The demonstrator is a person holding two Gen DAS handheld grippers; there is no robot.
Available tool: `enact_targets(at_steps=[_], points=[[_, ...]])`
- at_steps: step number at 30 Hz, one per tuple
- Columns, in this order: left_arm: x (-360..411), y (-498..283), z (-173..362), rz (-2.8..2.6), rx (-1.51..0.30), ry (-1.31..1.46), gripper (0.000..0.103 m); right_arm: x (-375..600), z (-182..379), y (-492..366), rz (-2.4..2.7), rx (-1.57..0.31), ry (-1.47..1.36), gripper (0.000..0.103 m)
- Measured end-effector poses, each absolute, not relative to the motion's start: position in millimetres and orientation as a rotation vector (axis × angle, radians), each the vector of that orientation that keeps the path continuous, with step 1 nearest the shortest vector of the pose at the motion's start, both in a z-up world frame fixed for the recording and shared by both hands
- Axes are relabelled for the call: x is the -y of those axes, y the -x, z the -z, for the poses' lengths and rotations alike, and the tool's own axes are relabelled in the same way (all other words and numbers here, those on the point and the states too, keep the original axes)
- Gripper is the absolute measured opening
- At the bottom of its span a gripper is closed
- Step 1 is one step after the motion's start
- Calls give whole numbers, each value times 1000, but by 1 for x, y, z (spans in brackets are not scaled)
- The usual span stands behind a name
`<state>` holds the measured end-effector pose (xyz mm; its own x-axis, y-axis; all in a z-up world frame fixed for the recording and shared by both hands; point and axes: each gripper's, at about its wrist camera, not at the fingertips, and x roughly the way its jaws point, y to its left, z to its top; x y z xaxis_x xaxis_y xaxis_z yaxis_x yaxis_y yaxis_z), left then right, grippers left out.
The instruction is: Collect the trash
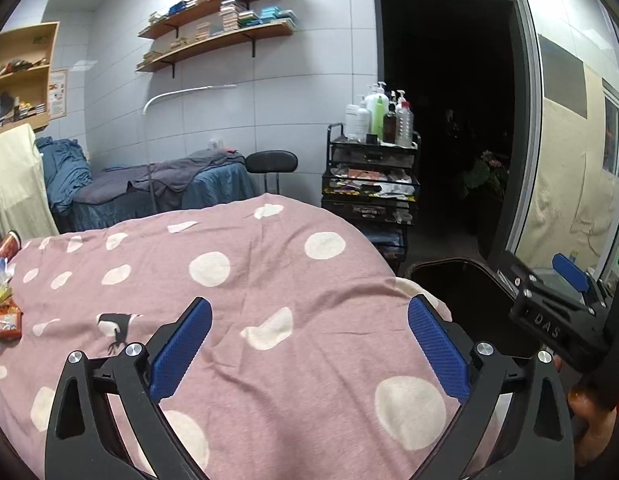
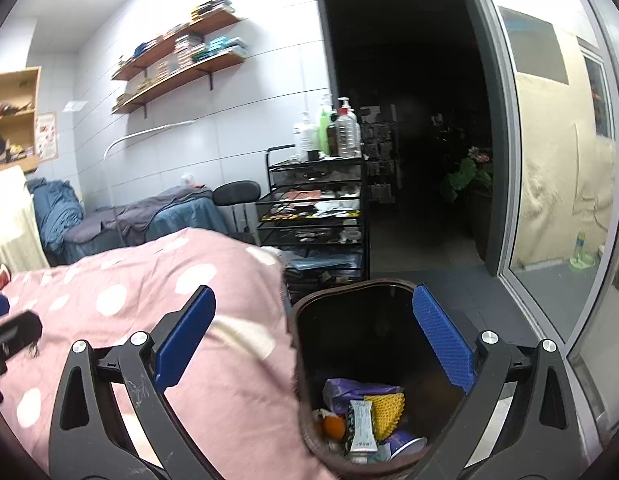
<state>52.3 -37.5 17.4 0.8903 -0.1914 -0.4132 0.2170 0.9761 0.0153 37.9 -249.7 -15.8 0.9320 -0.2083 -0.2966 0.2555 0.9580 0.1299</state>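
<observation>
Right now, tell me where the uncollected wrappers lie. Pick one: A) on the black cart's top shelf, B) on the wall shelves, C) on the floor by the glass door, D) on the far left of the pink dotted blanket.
D: the wrappers sit in a heap at the left edge of the pink dotted blanket.

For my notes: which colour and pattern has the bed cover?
Dusty pink bed cover with large cream dots; clearest in the left wrist view.

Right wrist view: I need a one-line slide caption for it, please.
Open, empty right gripper above a dark bin of wrappers and peel beside the pink polka-dot bedspread.
</observation>
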Motion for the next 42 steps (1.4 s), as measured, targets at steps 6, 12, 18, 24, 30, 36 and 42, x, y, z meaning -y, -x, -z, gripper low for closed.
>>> enact_targets(at_steps=[6,12,18,24,30,36,42], points=[[14,-32,-17,163,-378,-18,97,205,18,-13,161,-249,-79,97],[-4,-18,-17,107,-329,20,98,179,19,8,78,-195,-49,97],[-12,-10,-12,94,-319,39,98,162,18,29,58,-83,-6,97],[-13,-6,-16,95,-287,44,98,161,14,39,75,-46,-35,97],[-11,-4,-17,93,-280,43,98,167,8,45,84,-42,-55,97],[-12,-4,-17,95,-279,45,98,173,6,44,82,-49,-64,97],[-10,-5,-17,97,-282,48,98,177,6,42,83,-50,-74,97]])
